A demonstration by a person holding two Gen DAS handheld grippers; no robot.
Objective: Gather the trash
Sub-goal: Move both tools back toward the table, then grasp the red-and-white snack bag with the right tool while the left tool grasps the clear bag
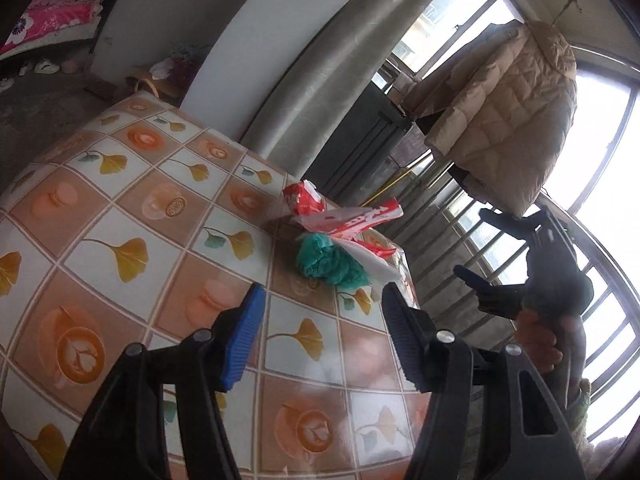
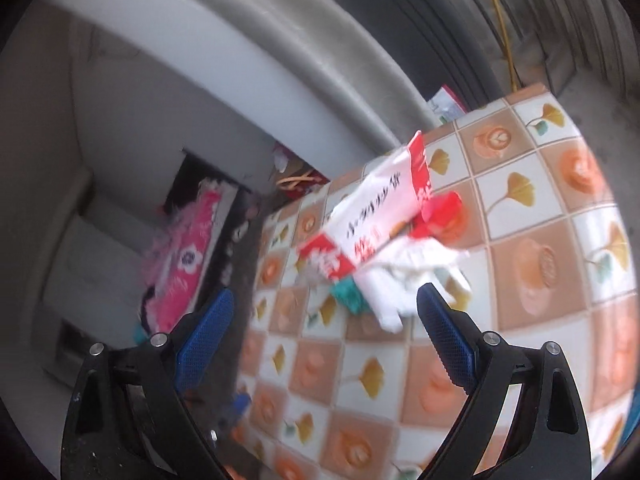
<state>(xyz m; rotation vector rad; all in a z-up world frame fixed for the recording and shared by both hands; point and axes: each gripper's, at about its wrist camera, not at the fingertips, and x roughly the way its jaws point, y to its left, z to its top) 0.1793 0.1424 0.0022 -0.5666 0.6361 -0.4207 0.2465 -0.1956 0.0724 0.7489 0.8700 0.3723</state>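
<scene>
A heap of trash lies near the far edge of the table [image 1: 120, 208], which is covered in a tile-patterned cloth. It holds a red-and-white wrapper [image 1: 352, 220], a crumpled green bag [image 1: 328, 260] and white plastic [image 1: 376, 268]. My left gripper [image 1: 322, 336] hovers just short of the heap, open and empty. My right gripper [image 1: 484, 248] is off the table's right edge in a person's hand [image 1: 540, 344]. The blurred right wrist view shows that gripper [image 2: 326, 332] open and empty, with the wrapper [image 2: 376, 216], green bag [image 2: 348, 296] and white plastic [image 2: 404, 276] ahead on the table [image 2: 540, 264].
A beige quilted jacket [image 1: 508, 112] hangs before the barred window at the right. A grey curtain [image 1: 320, 80] and a white wall stand behind the table. Pink bedding [image 2: 188, 256] and a small basket [image 1: 148, 80] lie beyond the table's edge.
</scene>
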